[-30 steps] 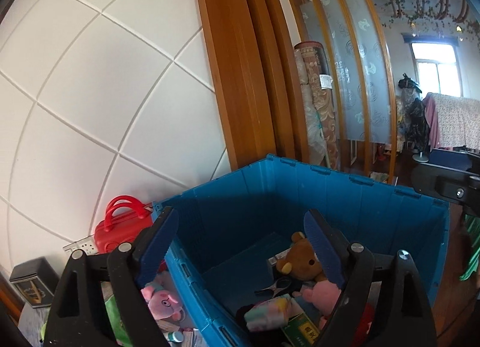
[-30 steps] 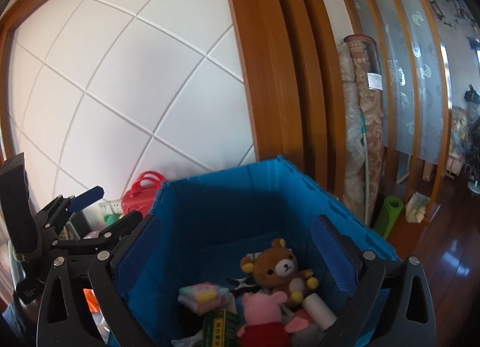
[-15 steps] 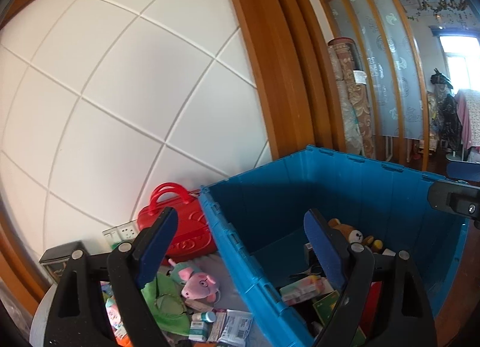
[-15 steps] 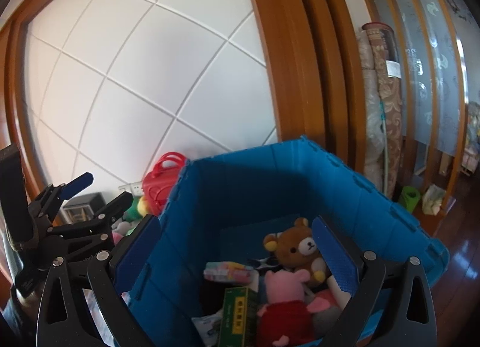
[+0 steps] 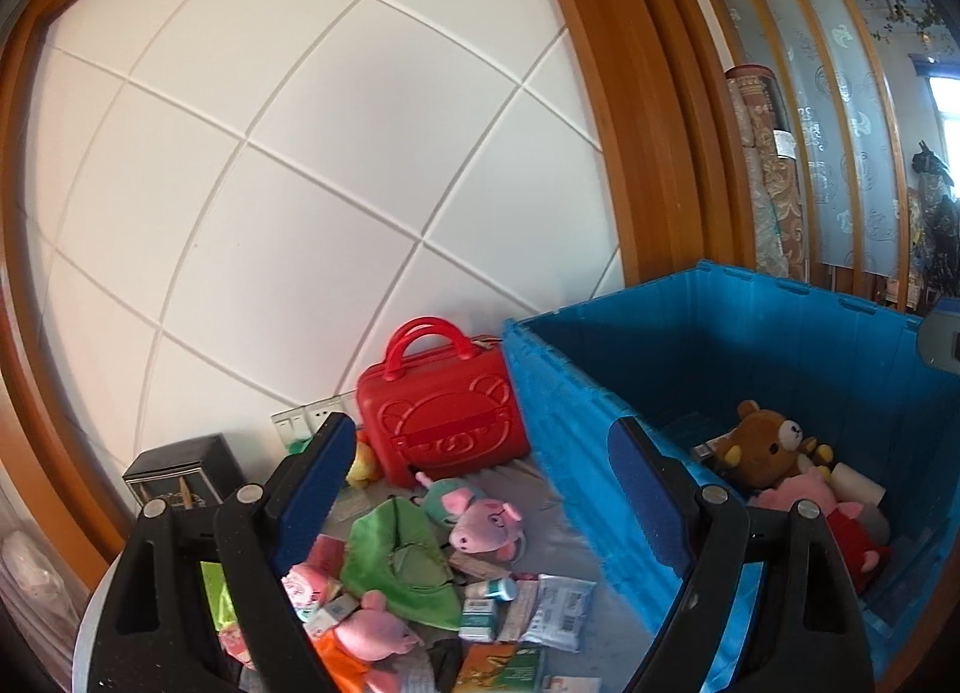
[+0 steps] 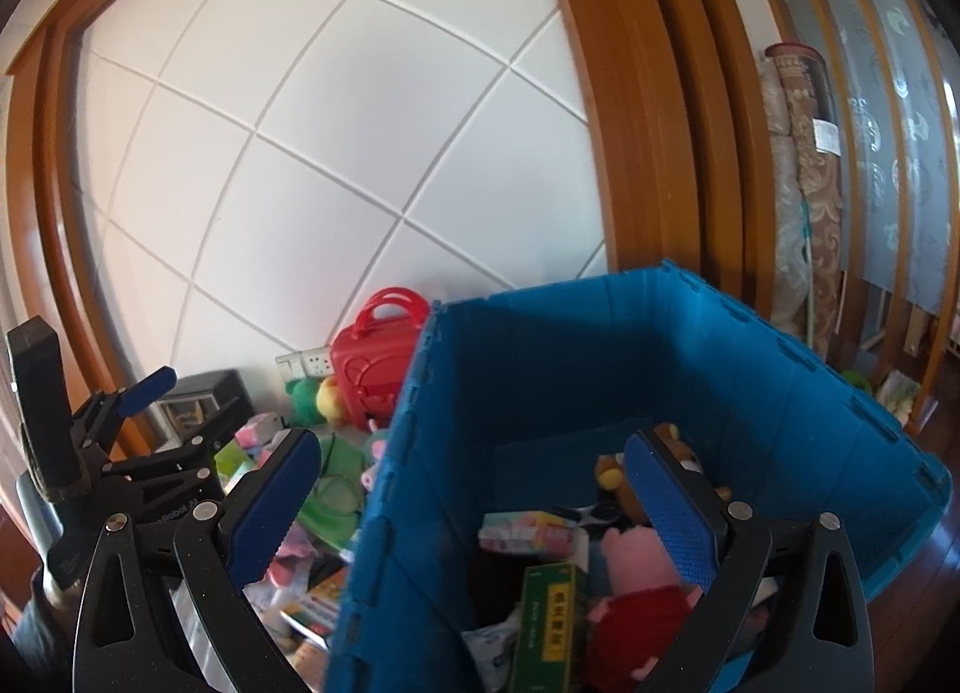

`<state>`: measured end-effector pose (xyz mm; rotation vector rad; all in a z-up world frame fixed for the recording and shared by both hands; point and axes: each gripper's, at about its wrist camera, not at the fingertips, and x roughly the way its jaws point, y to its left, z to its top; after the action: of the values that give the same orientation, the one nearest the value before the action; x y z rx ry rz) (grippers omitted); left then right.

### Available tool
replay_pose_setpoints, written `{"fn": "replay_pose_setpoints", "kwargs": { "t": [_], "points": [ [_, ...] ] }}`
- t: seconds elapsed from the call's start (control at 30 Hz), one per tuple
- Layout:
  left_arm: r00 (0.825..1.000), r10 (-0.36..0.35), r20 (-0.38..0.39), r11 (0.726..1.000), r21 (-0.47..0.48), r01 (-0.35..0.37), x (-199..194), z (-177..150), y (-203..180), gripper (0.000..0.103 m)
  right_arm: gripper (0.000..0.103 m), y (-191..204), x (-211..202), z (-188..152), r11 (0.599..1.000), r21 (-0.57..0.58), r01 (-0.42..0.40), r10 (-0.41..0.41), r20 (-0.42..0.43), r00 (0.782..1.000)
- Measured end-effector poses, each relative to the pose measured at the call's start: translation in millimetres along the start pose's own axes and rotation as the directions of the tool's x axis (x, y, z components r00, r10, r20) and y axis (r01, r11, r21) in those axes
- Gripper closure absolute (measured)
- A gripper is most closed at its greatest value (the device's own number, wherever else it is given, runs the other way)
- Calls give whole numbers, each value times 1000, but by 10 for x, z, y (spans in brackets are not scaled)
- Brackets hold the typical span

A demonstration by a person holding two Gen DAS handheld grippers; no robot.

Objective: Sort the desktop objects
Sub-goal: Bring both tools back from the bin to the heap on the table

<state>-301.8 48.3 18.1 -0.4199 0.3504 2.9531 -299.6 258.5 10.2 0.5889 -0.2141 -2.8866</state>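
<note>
A blue plastic crate [image 5: 708, 357] stands on the right and holds a brown bear plush [image 5: 765, 444], a pink pig plush in red [image 5: 840, 519] and boxes. My left gripper [image 5: 480, 489] is open and empty, above a pile left of the crate: a pink pig plush [image 5: 480, 519], a green cloth [image 5: 396, 561], small packets [image 5: 558, 609]. In the right wrist view the crate [image 6: 630, 363] fills the middle, with a green box [image 6: 549, 615] inside. My right gripper [image 6: 474, 507] is open and empty above the crate's near left wall. The left gripper [image 6: 174, 405] shows at the left there.
A red toy suitcase [image 5: 444, 423] stands against the white panelled wall, beside the crate. A dark box [image 5: 180, 471] sits at the far left. A wall socket [image 5: 300, 420] is behind. A wooden door frame [image 5: 654, 93] and rolled rugs [image 5: 768, 171] rise behind the crate.
Both views have swung left. The left gripper moved from over the crate to over the pile of toys beside it. The right gripper shifted toward the crate's left wall. Both stayed open.
</note>
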Motion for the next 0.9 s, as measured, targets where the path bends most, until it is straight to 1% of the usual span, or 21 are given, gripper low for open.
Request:
{"fn": "replay_pose_setpoints", "kwargs": {
  "t": [0.07, 0.27, 0.43, 0.57, 0.73, 0.9],
  "points": [
    [1000, 8, -7, 1000, 2, -8, 21, -69, 180, 17, 0, 201, 43, -8, 1000, -3, -5, 5, 2, 1000],
    [999, 17, -36, 1000, -10, -18, 75, -267, 767, 17, 0, 896, 274, -92, 999, -39, -17, 15, -44, 999],
    [998, 30, -61, 999, -13, -31, 94, -475, 1260, 17, 0, 1367, 449, -220, 999, -42, -26, 22, -77, 997],
    [995, 45, -90, 999, -7, -46, 81, -665, 1601, 17, 0, 1624, 539, -363, 999, -23, -33, 30, -100, 994],
    [992, 57, -113, 998, -23, -60, 60, -872, 1899, 17, 0, 1905, 643, -532, 999, -30, -39, 35, -134, 990],
    [984, 104, -142, 994, -13, -107, 26, -1184, 2136, 17, 0, 2029, 779, -671, 997, -43, -61, 52, -184, 982]
  ]
}}
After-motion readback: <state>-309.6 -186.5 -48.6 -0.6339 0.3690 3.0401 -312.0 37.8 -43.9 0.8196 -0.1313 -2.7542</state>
